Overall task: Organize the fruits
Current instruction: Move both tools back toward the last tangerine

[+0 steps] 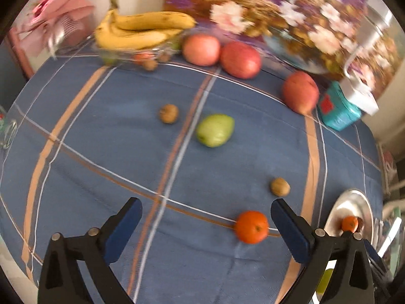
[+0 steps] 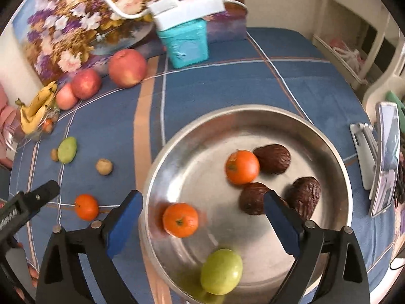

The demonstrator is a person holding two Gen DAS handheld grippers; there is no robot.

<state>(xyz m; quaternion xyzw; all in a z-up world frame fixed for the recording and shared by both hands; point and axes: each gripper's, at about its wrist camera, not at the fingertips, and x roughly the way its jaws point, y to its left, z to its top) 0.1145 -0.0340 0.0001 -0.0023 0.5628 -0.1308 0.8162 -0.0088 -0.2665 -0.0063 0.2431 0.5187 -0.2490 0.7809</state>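
A worktop (image 1: 106, 157) covered in blue cloth with orange and white stripes. Lying loose on it: three red apples (image 1: 240, 59) along the far edge, a green fruit (image 1: 215, 129), two walnuts (image 1: 168, 113), and an orange (image 1: 251, 226). A glass dish of bananas (image 1: 141, 29), a teal box (image 2: 186, 43), and a metal bowl (image 2: 329, 152) holding fruit also stand on it.

Blurred by motion: bananas (image 1: 141, 29), the glass dish (image 1: 131, 53) under them with contents too smeared to name, and the flower painting (image 1: 278, 12). Cut off by the left-wrist view's right edge: the metal bowl (image 1: 354, 202), only one orange (image 1: 350, 223) inside showing. Partly hidden behind the right gripper's finger (image 2: 281, 217): a dark wrinkled fruit (image 2: 253, 198); smeared at the bowl's near side, a green fruit (image 2: 221, 271).
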